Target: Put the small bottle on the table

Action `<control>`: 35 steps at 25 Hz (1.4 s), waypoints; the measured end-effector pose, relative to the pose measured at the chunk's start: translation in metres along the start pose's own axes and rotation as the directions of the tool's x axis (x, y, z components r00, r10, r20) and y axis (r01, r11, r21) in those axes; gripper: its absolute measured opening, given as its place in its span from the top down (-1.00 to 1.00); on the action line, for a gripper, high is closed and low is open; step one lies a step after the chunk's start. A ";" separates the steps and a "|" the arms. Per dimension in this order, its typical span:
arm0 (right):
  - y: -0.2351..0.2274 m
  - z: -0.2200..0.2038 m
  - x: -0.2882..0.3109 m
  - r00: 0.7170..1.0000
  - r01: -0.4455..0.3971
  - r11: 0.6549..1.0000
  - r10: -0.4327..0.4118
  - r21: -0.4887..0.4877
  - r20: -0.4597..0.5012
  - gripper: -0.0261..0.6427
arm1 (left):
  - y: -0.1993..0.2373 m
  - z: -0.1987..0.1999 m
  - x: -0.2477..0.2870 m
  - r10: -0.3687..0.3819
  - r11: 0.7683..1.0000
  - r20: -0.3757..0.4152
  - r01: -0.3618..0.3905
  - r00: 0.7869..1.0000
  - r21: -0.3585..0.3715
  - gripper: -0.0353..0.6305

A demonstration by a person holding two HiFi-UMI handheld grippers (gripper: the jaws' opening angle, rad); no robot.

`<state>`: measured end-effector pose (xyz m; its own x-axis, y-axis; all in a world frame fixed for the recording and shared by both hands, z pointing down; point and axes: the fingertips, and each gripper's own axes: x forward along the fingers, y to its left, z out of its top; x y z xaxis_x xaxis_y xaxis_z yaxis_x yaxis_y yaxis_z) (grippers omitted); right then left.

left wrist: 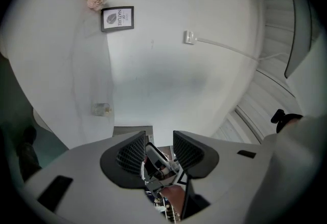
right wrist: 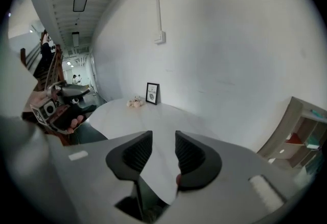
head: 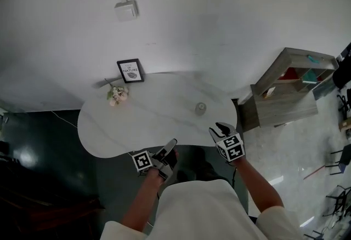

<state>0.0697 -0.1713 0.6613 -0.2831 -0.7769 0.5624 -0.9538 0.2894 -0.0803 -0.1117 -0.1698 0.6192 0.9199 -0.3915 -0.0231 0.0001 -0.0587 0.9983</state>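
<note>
**Left gripper** (left wrist: 159,140): jaws partly apart with nothing clamped. The other tool and the hand on it show through the gap, farther off. In the head view it sits at lower centre, just off the table's near edge.

**Right gripper** (right wrist: 163,138): jaws partly apart and empty, with only the tabletop and its edge showing between the pads. In the head view it sits lower right of centre, at the table's near rim.

**Small bottle** (head: 201,108): clear, upright on the table, right of centre, near the right gripper but apart from both tools.

**Table** (head: 153,121): white, with a rounded outline, filling mid-frame.

**Flowers** (head: 117,95): small pale bunch lying toward the table's far left.

**Framed print** (head: 130,70): black frame, leaning at the wall just behind the flowers.

**Wooden shelf** (head: 290,88): open unit at the right edge, beside the table.

**Wall box** (head: 126,10): white, at upper left, with a conduit running up from it.
</note>
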 end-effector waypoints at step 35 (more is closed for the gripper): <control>-0.037 0.051 -0.220 0.955 -0.078 0.997 0.075 -0.003 0.286 0.89 | -0.124 -0.094 0.032 0.174 0.637 0.127 -0.210 0.977 0.742 0.88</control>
<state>0.1619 -0.0391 0.4982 -0.3710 -0.8802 0.2960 -0.9286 0.3506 -0.1214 -0.0455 -0.0891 0.4995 0.8486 -0.5090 0.1440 -0.4837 -0.6364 0.6008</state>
